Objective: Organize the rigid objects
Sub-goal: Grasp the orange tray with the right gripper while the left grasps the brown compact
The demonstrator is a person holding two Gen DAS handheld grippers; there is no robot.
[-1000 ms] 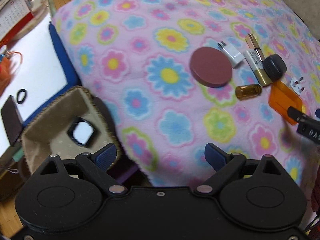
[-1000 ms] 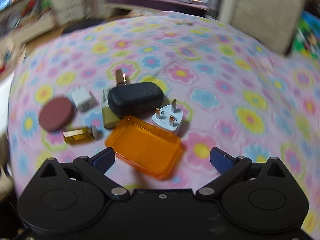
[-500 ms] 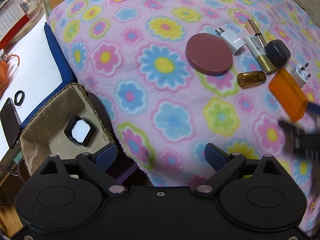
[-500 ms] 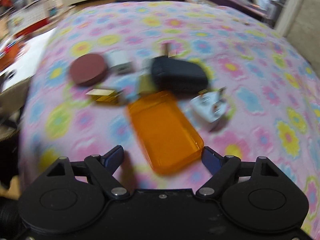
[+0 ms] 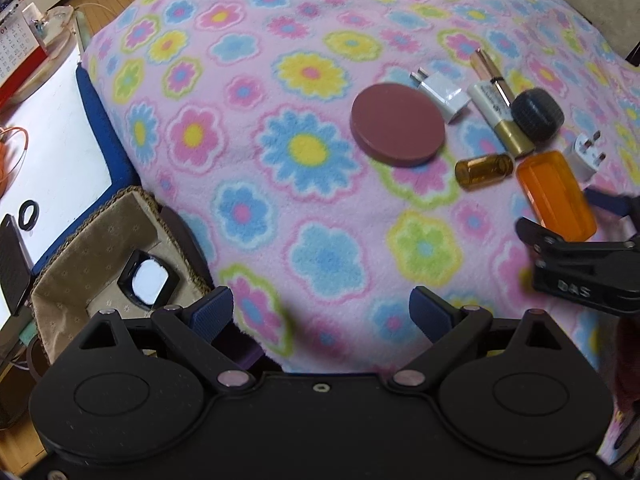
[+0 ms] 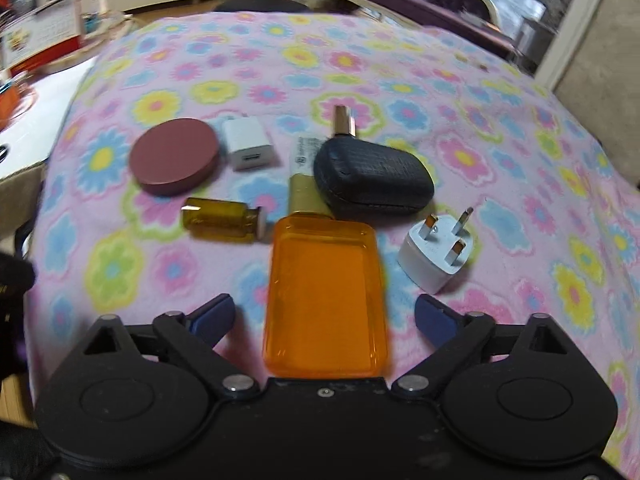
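Note:
Several small items lie on the flowered blanket [image 5: 304, 80]: an orange plastic case [image 6: 326, 296], a maroon round lid [image 6: 174, 156], a white USB charger [image 6: 248, 142], an amber vial [image 6: 222, 220], a gold-capped tube [image 6: 302, 176], a black case [image 6: 372, 178] and a white three-pin plug [image 6: 438, 254]. My right gripper [image 6: 324, 316] is open, its fingers on either side of the orange case's near end. It also shows in the left wrist view [image 5: 568, 220]. My left gripper [image 5: 324, 312] is open and empty above the blanket's near edge.
A woven fabric-lined basket [image 5: 80, 248] stands off the blanket's left edge with a black-framed square item [image 5: 148, 280] inside. A white surface [image 5: 48, 140] with a black ring [image 5: 28, 214] lies further left. Furniture stands behind the blanket.
My right gripper has swung round and moved forward, so the orange case now lies lengthwise between its open fingers. My left gripper stays open near the basket, barely shifted.

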